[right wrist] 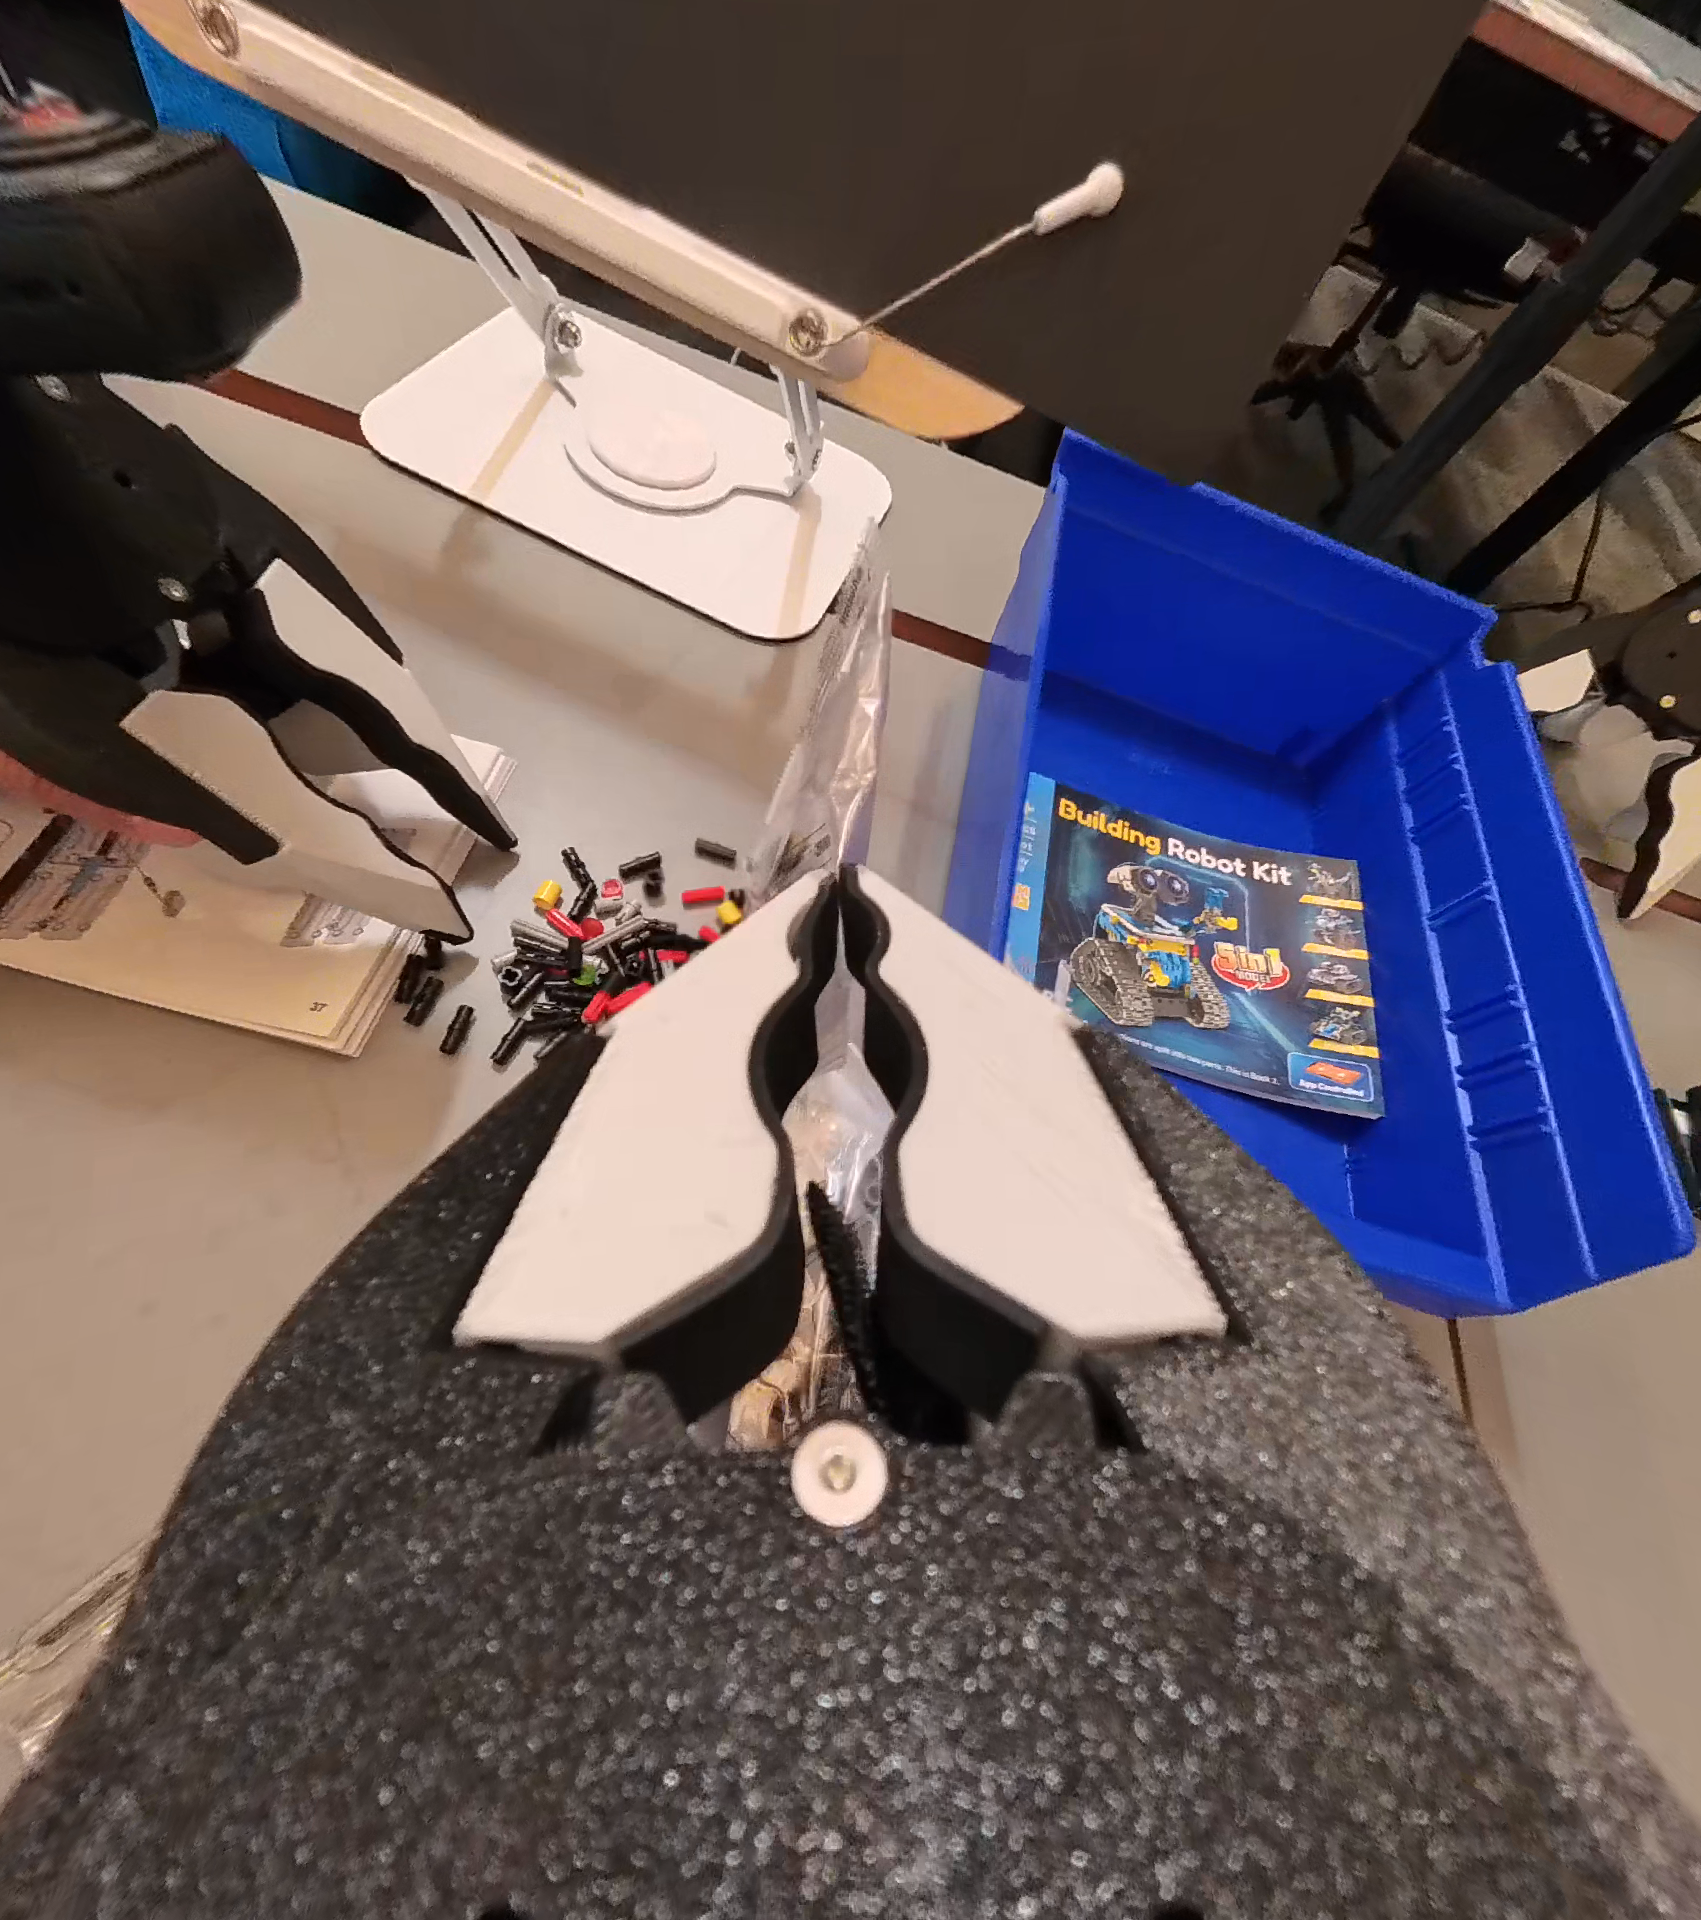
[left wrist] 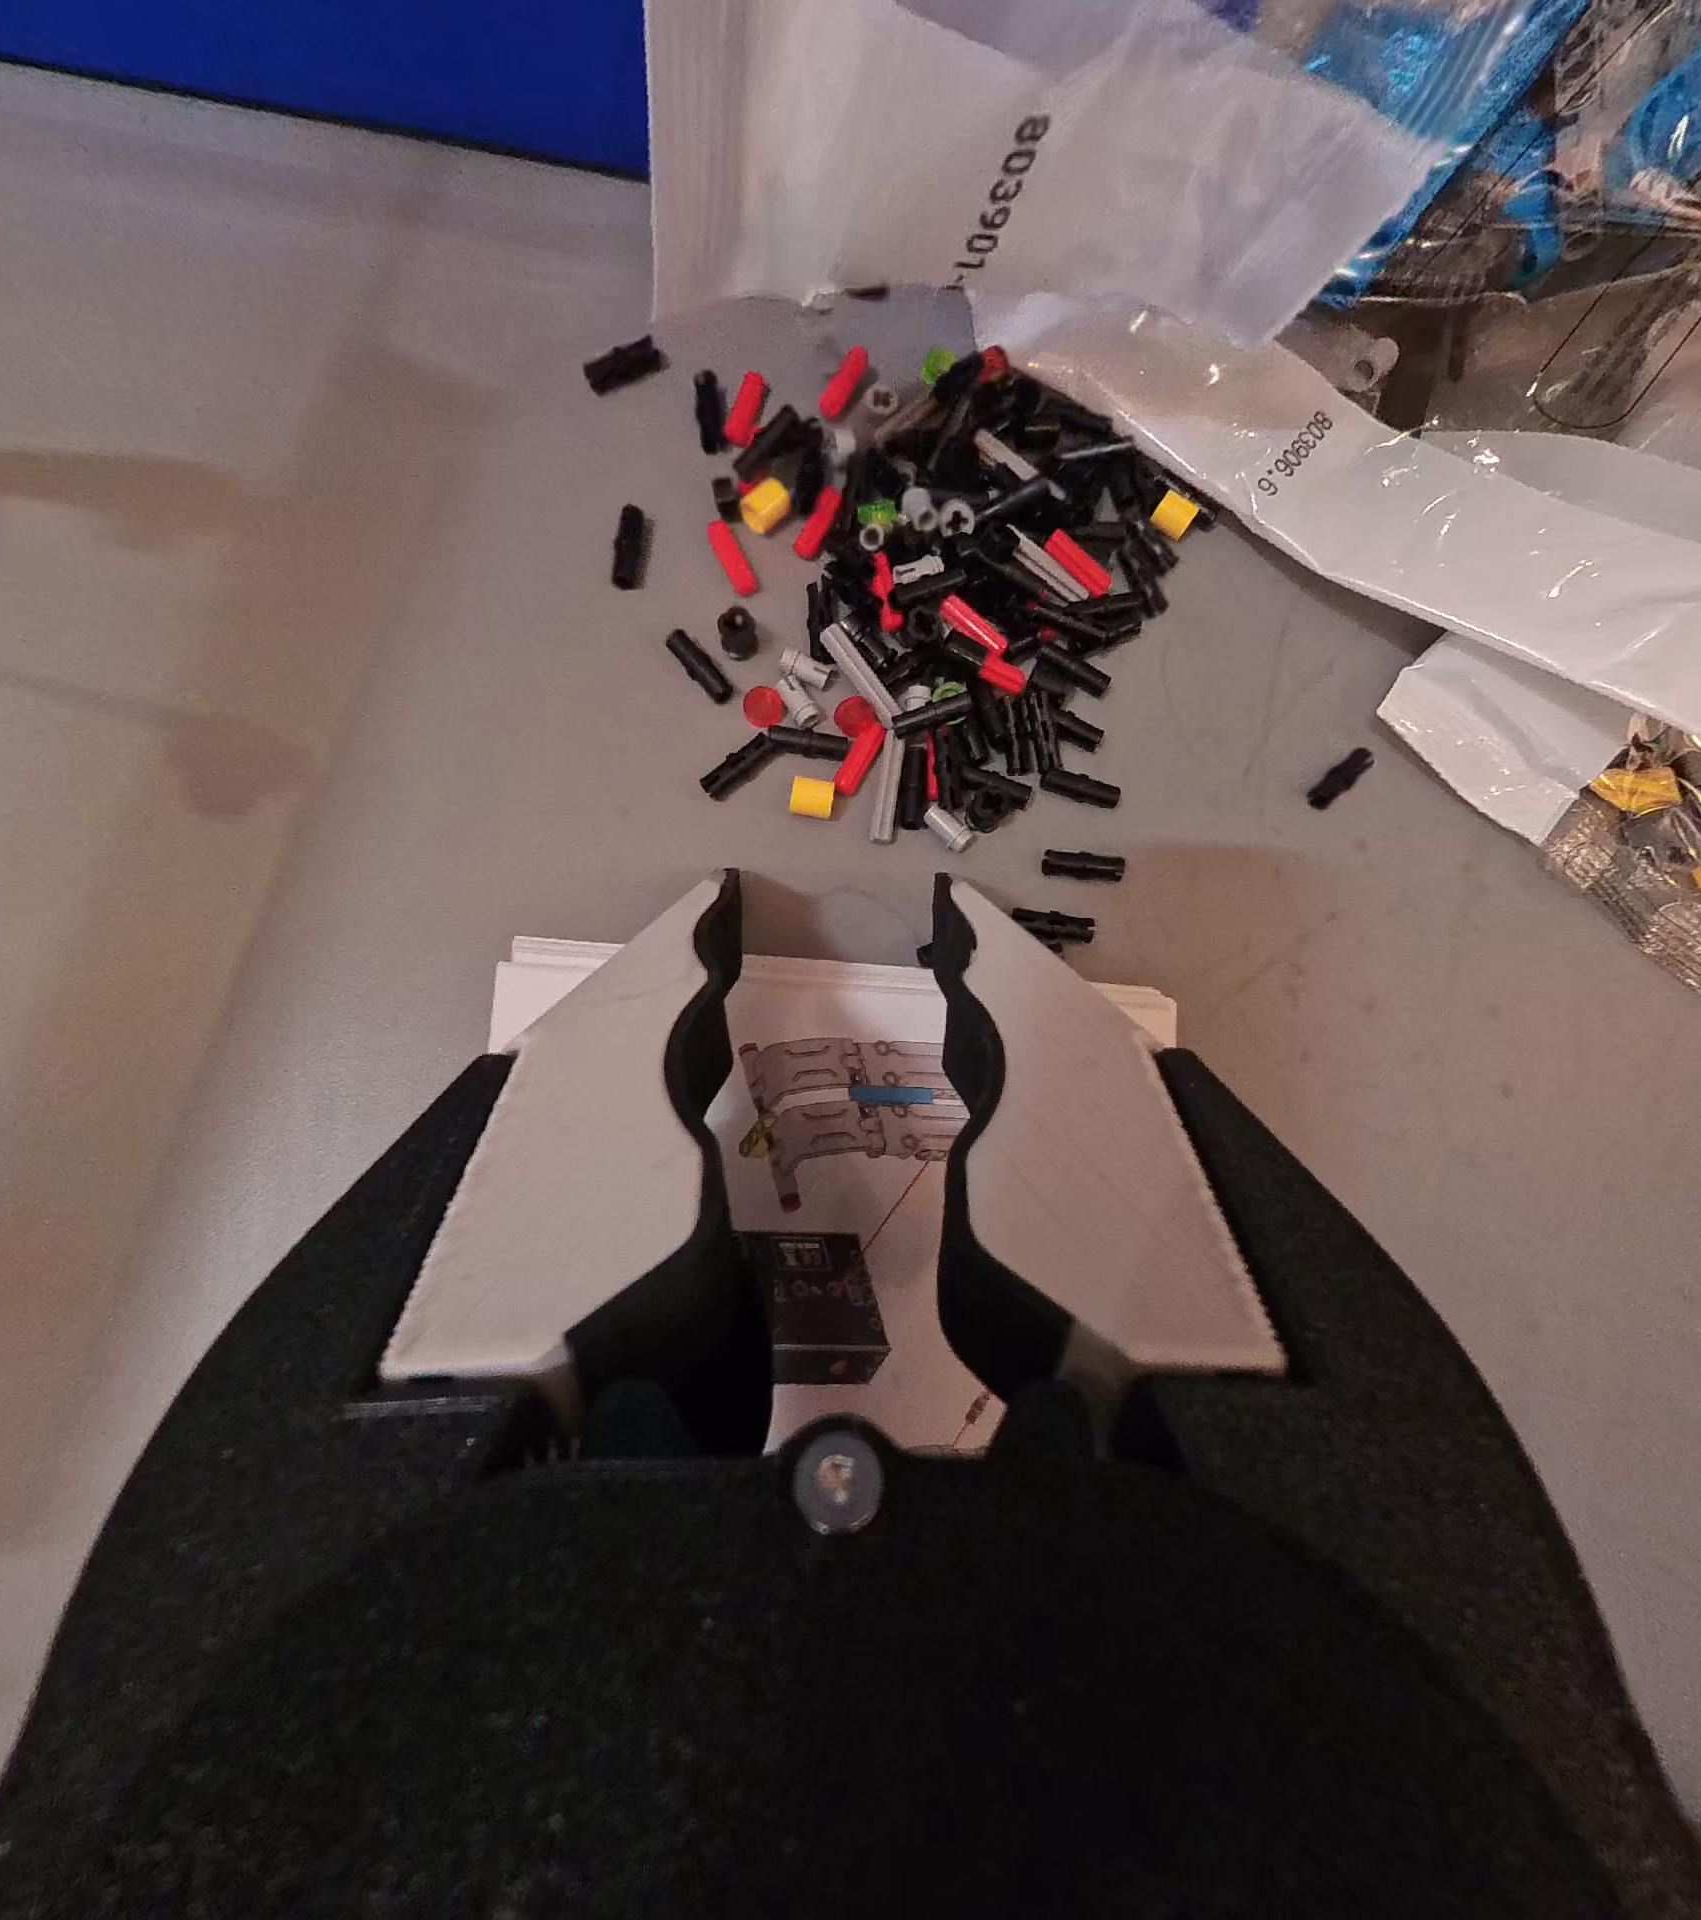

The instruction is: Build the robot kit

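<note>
My left gripper [left wrist: 835,888] is open and empty, held low over an open instruction booklet [left wrist: 825,1039]. Just ahead of its tips a pile of small black, red, yellow and grey pins [left wrist: 929,582] lies on the grey table. My right gripper [right wrist: 841,883] is shut on a clear plastic parts bag [right wrist: 825,727], which stands up between the fingers. The right wrist view also shows the left gripper [right wrist: 482,883], tips down at the booklet's [right wrist: 150,935] edge beside the pins [right wrist: 597,956].
Several white and clear bags of parts [left wrist: 1448,540] lie right of the pile. A blue bin [right wrist: 1511,935] on the right holds a printed booklet [right wrist: 1199,956]. A white stand base [right wrist: 638,499] with a dark panel [right wrist: 825,125] is behind. Another gripper [right wrist: 1687,748] sits at the far right. Tip to tip, the grippers are about 15 centimetres apart.
</note>
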A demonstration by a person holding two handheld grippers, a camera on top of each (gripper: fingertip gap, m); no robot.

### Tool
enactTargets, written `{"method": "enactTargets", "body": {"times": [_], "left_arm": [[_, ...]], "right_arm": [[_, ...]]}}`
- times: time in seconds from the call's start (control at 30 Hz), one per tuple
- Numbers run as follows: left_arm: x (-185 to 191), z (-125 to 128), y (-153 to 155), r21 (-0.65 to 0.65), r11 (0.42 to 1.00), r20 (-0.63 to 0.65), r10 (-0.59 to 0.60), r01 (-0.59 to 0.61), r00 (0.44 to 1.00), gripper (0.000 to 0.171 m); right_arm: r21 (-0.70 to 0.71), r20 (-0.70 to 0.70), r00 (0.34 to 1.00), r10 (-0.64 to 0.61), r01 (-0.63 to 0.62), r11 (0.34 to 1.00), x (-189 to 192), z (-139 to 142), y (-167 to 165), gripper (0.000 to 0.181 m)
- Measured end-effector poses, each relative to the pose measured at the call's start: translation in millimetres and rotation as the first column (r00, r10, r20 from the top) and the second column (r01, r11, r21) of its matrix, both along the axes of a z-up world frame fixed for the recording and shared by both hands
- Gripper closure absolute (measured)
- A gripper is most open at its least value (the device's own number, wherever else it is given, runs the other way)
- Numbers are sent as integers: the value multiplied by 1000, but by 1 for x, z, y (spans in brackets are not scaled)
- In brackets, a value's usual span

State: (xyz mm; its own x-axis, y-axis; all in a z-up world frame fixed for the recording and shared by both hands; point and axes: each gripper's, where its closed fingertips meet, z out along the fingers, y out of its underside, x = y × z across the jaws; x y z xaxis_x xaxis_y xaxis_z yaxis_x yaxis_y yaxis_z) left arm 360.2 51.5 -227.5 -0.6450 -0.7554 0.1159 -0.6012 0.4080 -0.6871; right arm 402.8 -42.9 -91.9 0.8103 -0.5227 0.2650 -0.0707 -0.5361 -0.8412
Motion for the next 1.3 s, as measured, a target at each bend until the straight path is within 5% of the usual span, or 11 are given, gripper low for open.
{"method": "enactTargets", "body": {"times": [0.6,0.8,0.9,0.97,1.03,1.1,1.3], "left_arm": [[-11,36,3,-44,999,44,21,-19,999,135],[-32,69,5,-124,991,68,59,-50,996,135],[-51,82,6,-142,986,80,95,-83,992,135],[-68,88,4,-144,984,87,121,-108,989,135],[-88,92,-3,-166,979,87,138,-122,987,135],[-114,89,-12,-199,973,82,136,-118,987,135],[-196,61,-14,-241,953,42,200,-184,979,135]], "right_arm": [[117,-66,998,23,-15,993,12,68,-29,181],[276,-255,965,66,7,961,41,77,-38,181],[493,-507,841,189,103,864,68,80,-47,181],[632,-666,646,374,221,743,85,81,-53,181],[736,-676,409,613,332,590,97,88,-60,181],[746,-651,301,697,424,513,115,81,-71,181],[504,-793,569,218,412,759,174,-5,-97,181]]}}
